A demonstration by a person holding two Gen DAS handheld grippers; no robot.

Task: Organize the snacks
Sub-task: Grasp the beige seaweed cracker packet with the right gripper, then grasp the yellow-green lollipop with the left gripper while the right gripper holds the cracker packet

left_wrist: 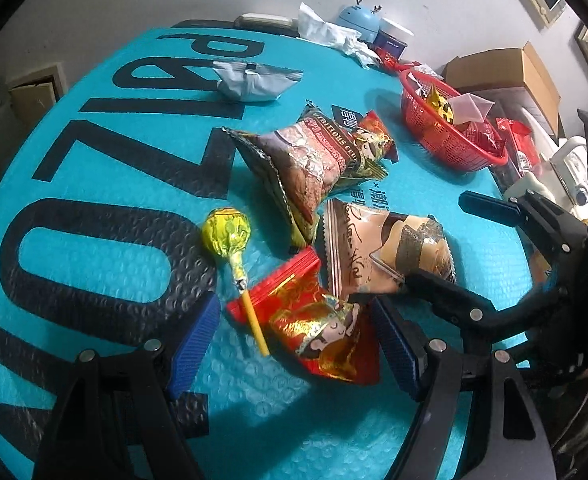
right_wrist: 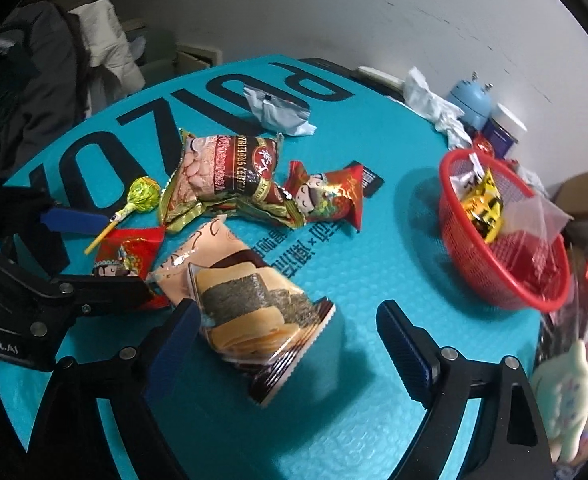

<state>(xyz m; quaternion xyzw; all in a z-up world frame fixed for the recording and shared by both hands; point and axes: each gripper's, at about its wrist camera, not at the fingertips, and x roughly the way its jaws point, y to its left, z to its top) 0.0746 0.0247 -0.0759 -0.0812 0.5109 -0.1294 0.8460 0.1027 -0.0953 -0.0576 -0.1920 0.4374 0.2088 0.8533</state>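
Snacks lie on a teal mat (left_wrist: pixel 93 264). My left gripper (left_wrist: pixel 294 340) is open around a red cartoon-face packet (left_wrist: pixel 318 320), with a yellow-green lollipop (left_wrist: pixel 227 236) beside it. My right gripper (right_wrist: pixel 285 344) is open around a seaweed-roll packet (right_wrist: pixel 245 308), which also shows in the left wrist view (left_wrist: pixel 390 252). A brown cereal bag (left_wrist: pixel 306 164) and a second red packet (right_wrist: pixel 330 196) lie further off. A red basket (right_wrist: pixel 510 236) holding several snacks stands to the right.
A silver foil pouch (left_wrist: pixel 253 80), crumpled tissue (left_wrist: pixel 330 36), a blue round gadget (left_wrist: pixel 358 20) and a jar (left_wrist: pixel 392 38) sit at the mat's far side. Cardboard boxes (left_wrist: pixel 506 72) and clutter lie beyond the basket (left_wrist: pixel 446 128). A jacket (right_wrist: pixel 33 80) hangs to the left.
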